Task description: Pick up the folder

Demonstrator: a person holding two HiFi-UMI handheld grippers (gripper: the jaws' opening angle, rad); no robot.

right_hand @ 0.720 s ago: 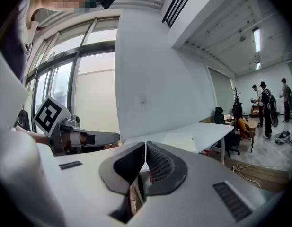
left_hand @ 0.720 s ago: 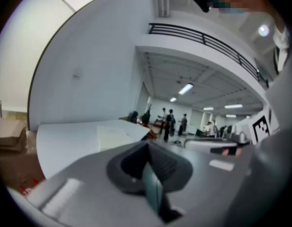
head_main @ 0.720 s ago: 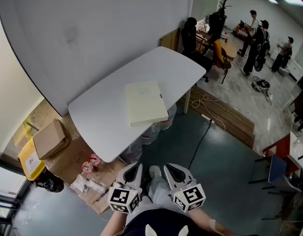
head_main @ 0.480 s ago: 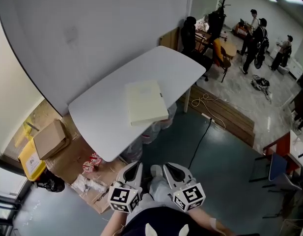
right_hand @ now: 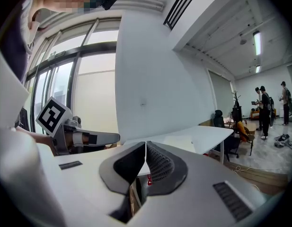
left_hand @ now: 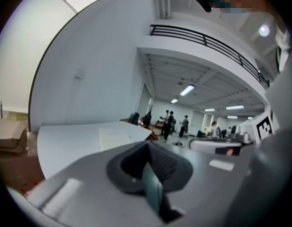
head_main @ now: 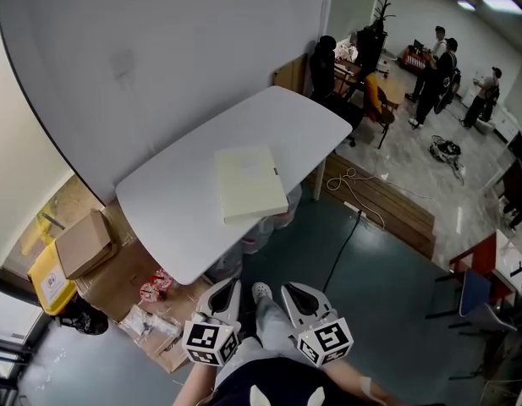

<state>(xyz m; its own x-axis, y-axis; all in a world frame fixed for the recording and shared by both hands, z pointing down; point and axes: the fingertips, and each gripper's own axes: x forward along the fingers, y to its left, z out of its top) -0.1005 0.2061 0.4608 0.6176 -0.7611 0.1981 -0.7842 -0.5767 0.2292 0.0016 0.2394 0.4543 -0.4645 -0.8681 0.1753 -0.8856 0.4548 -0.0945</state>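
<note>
so we hold both tongs, left gripper (head_main: 228,297) and right gripper (head_main: 296,298), pinched closed and empty at bottom center; the folder (head_main: 249,182) lies flat mid-frame on the white table (head_main: 176,193).

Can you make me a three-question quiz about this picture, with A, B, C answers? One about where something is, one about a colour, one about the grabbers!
1. Where is the folder?
A. On the floor
B. Flat on the white table
C. In a gripper

2. What colour is the folder?
A. Red
B. Black
C. Cream

3. How are the left gripper and the right gripper?
A. Both shut, empty
B. Both wide open
C. Holding the folder

Answers: 1 B, it lies on the tabletop. 2 C, it looks pale cream. 3 A, each gripper view shows jaws together with nothing between.
</note>
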